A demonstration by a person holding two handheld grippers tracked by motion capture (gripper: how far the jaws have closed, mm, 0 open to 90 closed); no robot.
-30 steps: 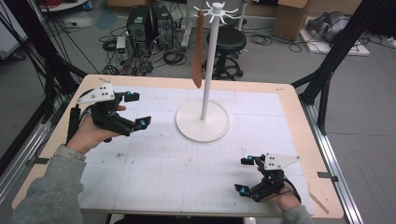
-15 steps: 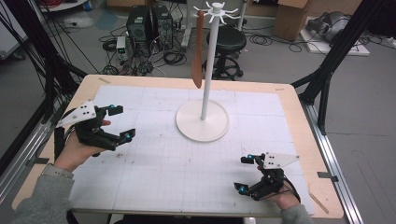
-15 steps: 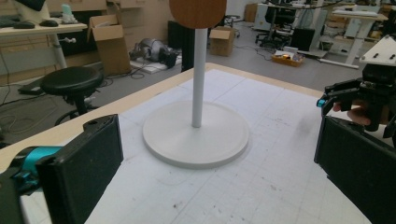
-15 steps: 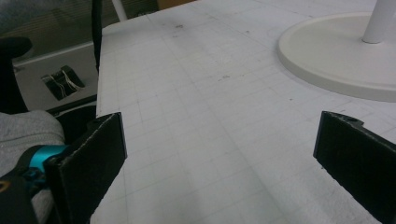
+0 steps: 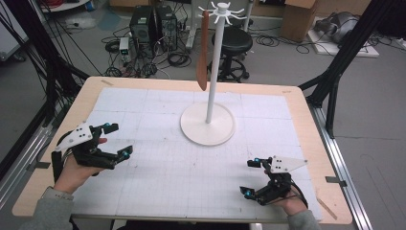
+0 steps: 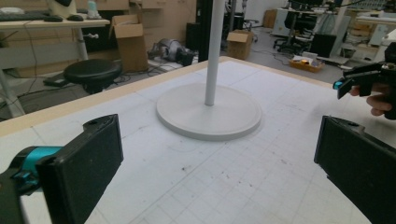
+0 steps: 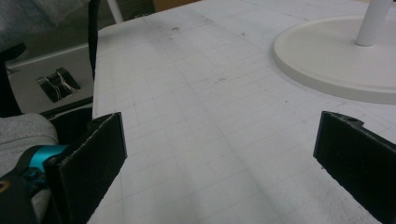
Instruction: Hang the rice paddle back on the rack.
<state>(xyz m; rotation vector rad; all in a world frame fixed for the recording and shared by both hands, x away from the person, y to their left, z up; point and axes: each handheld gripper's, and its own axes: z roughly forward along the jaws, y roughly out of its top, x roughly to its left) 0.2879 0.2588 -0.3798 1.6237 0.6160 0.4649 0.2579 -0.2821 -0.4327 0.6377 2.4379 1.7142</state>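
A white stand [image 5: 207, 123] with a round base and a thin pole rises at the middle back of the gridded mat. A brown wooden spatula [image 5: 203, 52] hangs from one of the hooks at its top. My left gripper [image 5: 119, 140] is open and empty, held low over the mat's left side; in the left gripper view my left gripper [image 6: 219, 177] faces the stand's base [image 6: 208, 112]. My right gripper [image 5: 249, 177] is open and empty near the front right edge. In the right gripper view my right gripper [image 7: 219, 172] looks across bare mat, with the stand's base [image 7: 336, 60] at the upper right.
The white mat [image 5: 158, 163] covers most of the wooden table [image 5: 297, 96]. A black stool [image 5: 234, 45] and computer towers [image 5: 153, 24] stand on the floor behind. Black frame posts [image 5: 335, 81] rise at both sides. A grey sleeve [image 7: 23, 130] lies at the left.
My left gripper has moved toward the person along the table's left side, still open. The right gripper has stayed where it was.
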